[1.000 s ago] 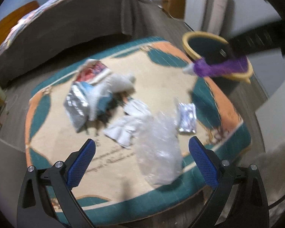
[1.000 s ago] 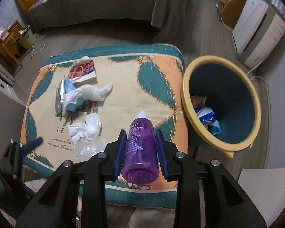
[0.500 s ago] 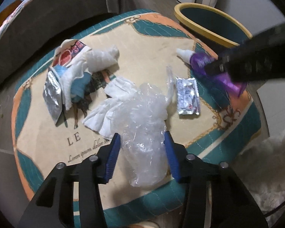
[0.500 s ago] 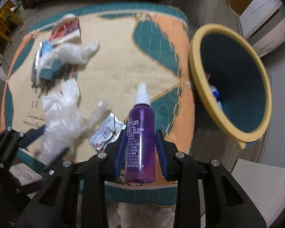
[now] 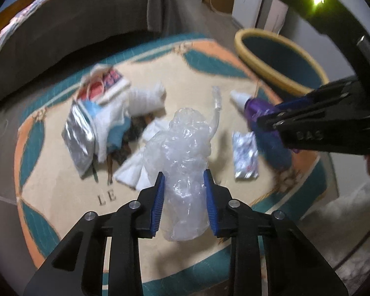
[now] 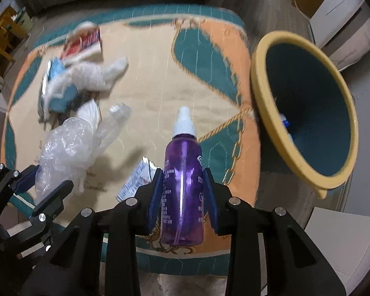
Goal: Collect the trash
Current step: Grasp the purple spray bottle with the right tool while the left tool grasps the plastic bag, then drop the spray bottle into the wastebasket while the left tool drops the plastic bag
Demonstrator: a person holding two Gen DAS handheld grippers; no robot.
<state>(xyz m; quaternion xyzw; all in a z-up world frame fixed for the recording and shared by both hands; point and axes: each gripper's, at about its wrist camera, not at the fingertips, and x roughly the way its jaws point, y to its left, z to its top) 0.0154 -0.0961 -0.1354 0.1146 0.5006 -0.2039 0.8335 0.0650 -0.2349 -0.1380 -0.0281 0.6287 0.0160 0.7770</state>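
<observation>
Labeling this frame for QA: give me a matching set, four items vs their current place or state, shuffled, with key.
Items:
1. purple spray bottle
2. clear plastic bag
3. foil sachet
4. bin

States:
A. flat on the rug, ungripped
B. clamped in the left gripper
C. yellow rim, teal inside, beside the rug
D. clamped in the right gripper

Pairs: 1-D, 2-B, 3-A, 4-C
</observation>
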